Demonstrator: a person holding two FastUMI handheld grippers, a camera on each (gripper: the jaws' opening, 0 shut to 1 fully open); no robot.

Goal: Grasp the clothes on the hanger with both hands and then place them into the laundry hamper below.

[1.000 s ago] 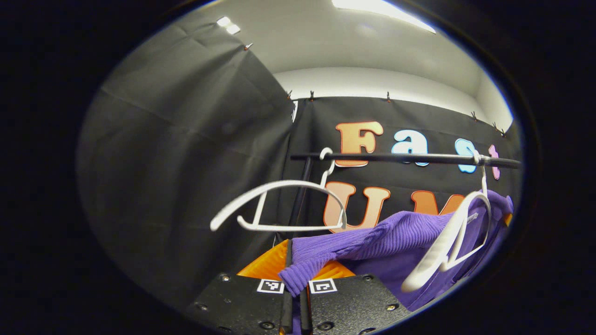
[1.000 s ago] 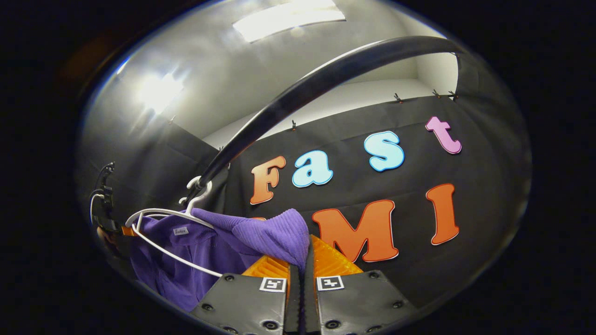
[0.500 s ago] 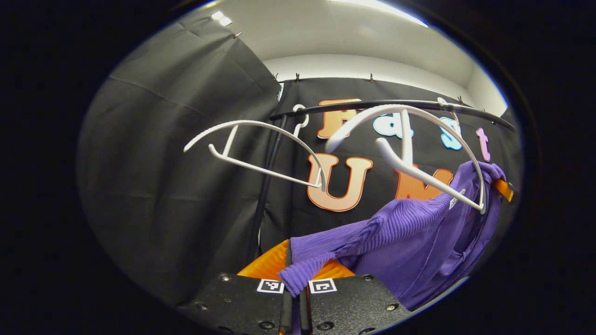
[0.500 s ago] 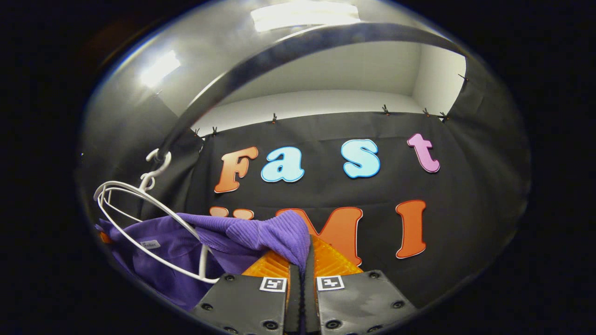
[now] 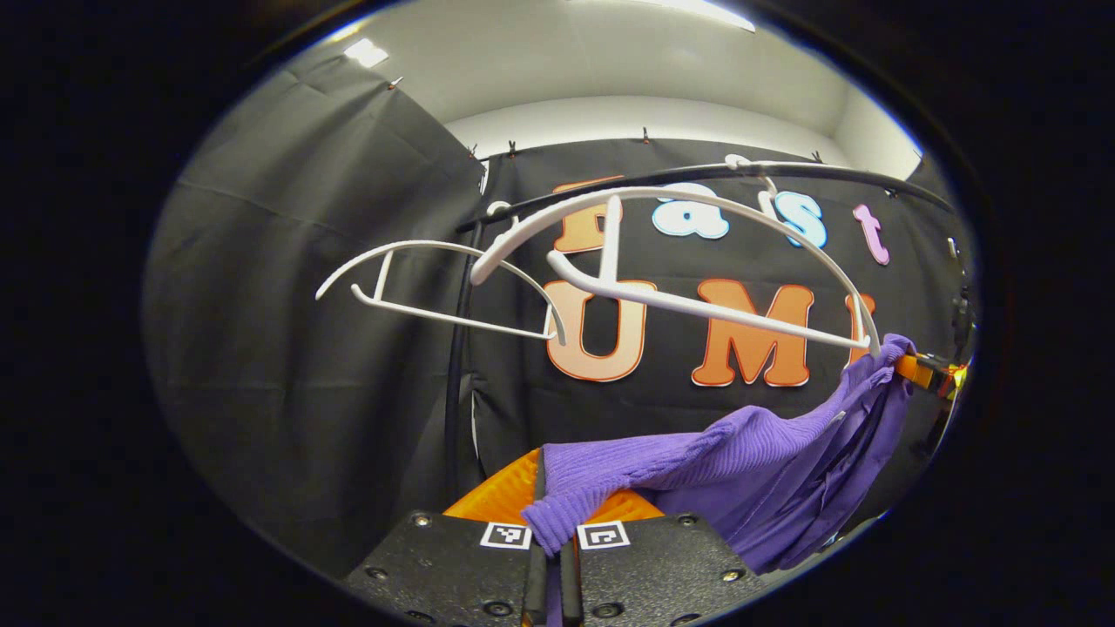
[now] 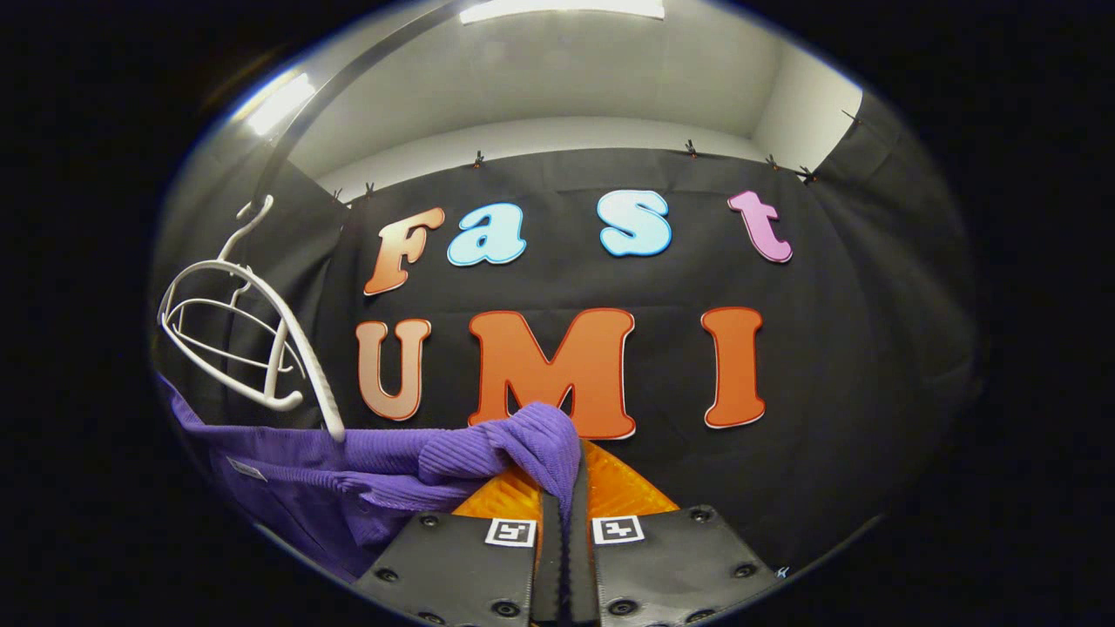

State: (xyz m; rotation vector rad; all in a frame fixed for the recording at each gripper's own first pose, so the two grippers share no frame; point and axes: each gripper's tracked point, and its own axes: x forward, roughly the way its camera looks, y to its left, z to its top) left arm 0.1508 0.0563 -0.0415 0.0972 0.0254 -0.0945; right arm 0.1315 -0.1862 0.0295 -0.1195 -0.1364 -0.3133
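We see a purple ribbed-knit garment [image 5: 766,470] stretched between our two grippers, sagging in soft folds below the black rail [image 5: 836,174]. The left gripper [image 5: 557,531] is clamped on one bunched end; the right gripper [image 6: 566,514] pinches the other end. Two bare white hangers [image 5: 679,261] hang from the rail, the nearer one's end touching the cloth.

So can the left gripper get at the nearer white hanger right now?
Probably not: the left gripper is shut on the purple garment, so its fingers aren't free. The nearer white hanger hangs bare on the rail above.
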